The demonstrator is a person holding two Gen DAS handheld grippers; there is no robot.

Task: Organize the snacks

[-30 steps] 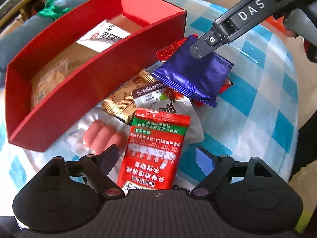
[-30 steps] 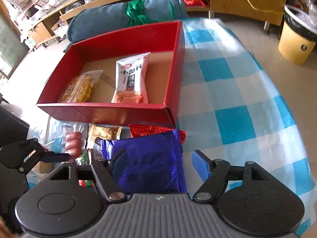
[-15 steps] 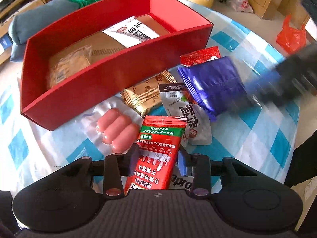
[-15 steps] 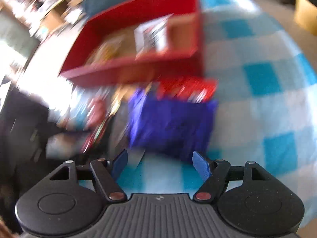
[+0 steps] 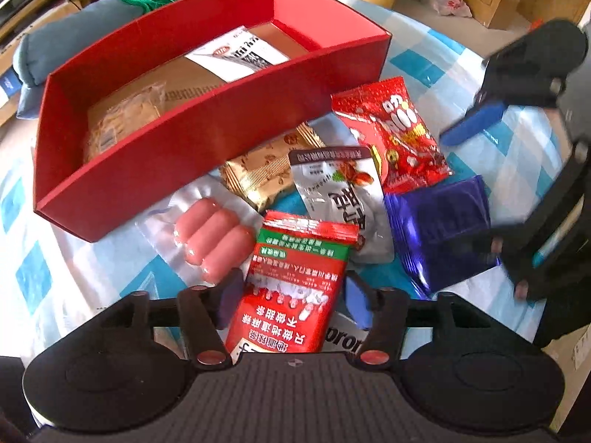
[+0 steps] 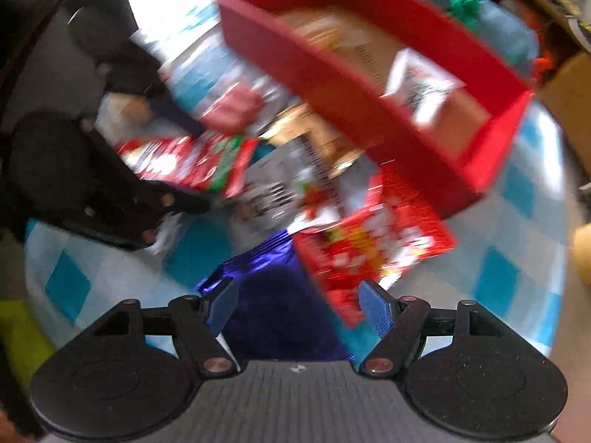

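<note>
A red box is seen at the left of the bench, with two packets inside. Sausages lie beside it. The left gripper has its jaws opening around a red and green packet. A blue packet lies between the half-open jaws of the right gripper, not squeezed.

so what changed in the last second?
The purple packet slid off the red candy packet, nearer the right gripper, which rolled and now straddles it, open. The left gripper closed on the red-and-green packet and is now opening around it. The red box, its two snacks, the sausages, gold packet and grey packet stayed put.
</note>
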